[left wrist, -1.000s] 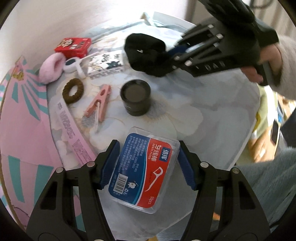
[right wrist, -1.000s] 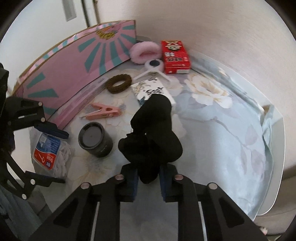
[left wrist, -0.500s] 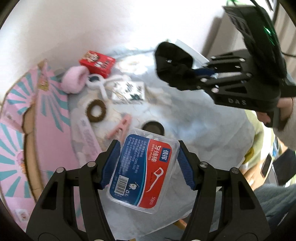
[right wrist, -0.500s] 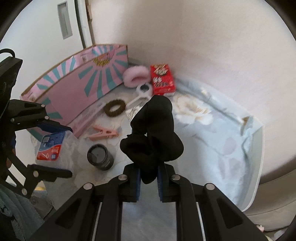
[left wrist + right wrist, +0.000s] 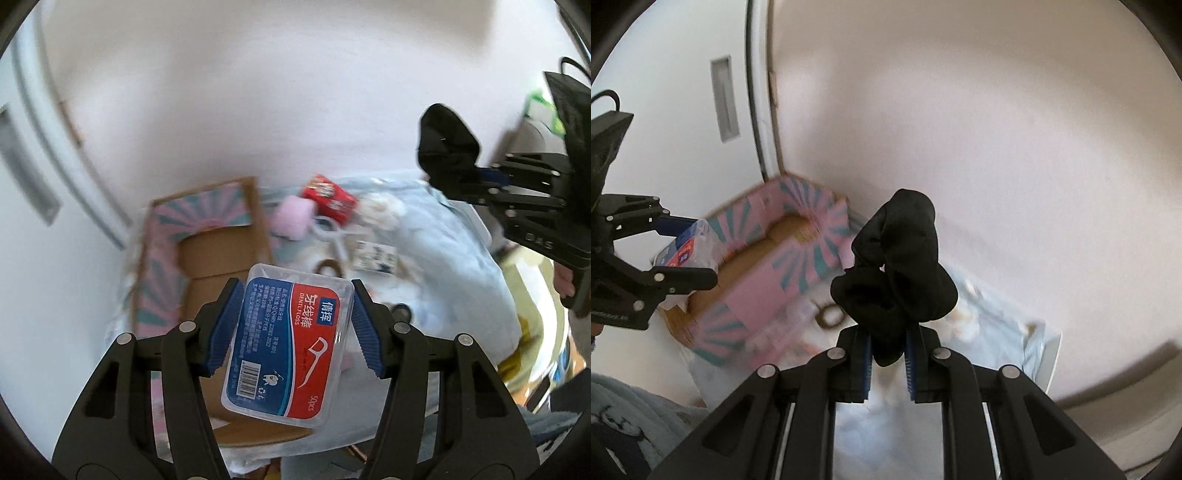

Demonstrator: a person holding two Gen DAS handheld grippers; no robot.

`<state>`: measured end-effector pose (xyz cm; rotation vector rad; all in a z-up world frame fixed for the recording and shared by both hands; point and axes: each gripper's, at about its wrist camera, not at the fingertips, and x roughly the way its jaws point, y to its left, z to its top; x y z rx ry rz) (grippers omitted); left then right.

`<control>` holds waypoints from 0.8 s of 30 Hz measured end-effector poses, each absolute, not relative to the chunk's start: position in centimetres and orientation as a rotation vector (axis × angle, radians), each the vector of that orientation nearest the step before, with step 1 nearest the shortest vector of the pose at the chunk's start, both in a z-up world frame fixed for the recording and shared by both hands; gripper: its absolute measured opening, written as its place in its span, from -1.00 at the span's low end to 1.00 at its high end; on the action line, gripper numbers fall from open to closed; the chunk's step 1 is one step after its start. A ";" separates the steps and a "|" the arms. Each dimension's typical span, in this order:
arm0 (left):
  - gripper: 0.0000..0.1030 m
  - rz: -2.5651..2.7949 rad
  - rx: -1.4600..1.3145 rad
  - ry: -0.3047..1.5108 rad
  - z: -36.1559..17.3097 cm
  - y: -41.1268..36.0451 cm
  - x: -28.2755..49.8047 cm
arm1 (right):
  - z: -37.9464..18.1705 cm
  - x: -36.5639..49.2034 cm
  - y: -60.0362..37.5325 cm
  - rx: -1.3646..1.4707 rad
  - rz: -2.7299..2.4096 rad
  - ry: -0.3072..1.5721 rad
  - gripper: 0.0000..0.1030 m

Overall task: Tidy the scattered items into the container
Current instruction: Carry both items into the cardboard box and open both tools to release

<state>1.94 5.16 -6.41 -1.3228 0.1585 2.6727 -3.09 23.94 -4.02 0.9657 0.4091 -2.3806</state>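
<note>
My left gripper point(image 5: 291, 325) is shut on a clear dental floss box point(image 5: 286, 343) with a blue and red label, held high over the open pink and teal cardboard box point(image 5: 218, 254). It also shows in the right wrist view point(image 5: 685, 251) above the cardboard box point(image 5: 768, 280). My right gripper point(image 5: 888, 354) is shut on a bunched black cloth point(image 5: 897, 273), raised well above the table; the cloth shows in the left wrist view point(image 5: 447, 147) at the upper right.
On the light blue floral tablecloth point(image 5: 454, 266) lie a red packet point(image 5: 330, 197), a pink fluffy item point(image 5: 291, 218), a white clip point(image 5: 332, 236), a brown hair ring point(image 5: 831, 314), a patterned packet point(image 5: 373, 254) and a dark jar point(image 5: 400, 312). A white wall stands behind.
Both grippers have risen with their loads. The left one has swung left, so the floss box is now over the cardboard box. The views are blurred by motion.
</note>
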 end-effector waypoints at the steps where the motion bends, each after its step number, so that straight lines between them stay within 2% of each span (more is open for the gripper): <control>1: 0.05 2.697 -1.328 0.147 -6.1 4.0 2.0 | -3.4 -3.2 23.1 0.952 -2.371 0.409 -0.73; 6: 0.01 2.753 -1.363 0.085 -5.8 0.0 2.5 | -1.7 -3.7 18.6 0.901 -2.323 0.394 -0.73; 12: 0.01 2.809 -1.426 0.013 -7.0 -3.7 2.5 | -2.4 -4.7 12.9 0.918 -2.220 0.381 -0.73; 24: 0.00 2.712 -1.658 -0.028 -14.5 -5.9 -0.3 | -9.8 -8.2 5.3 1.152 -2.066 0.474 -0.74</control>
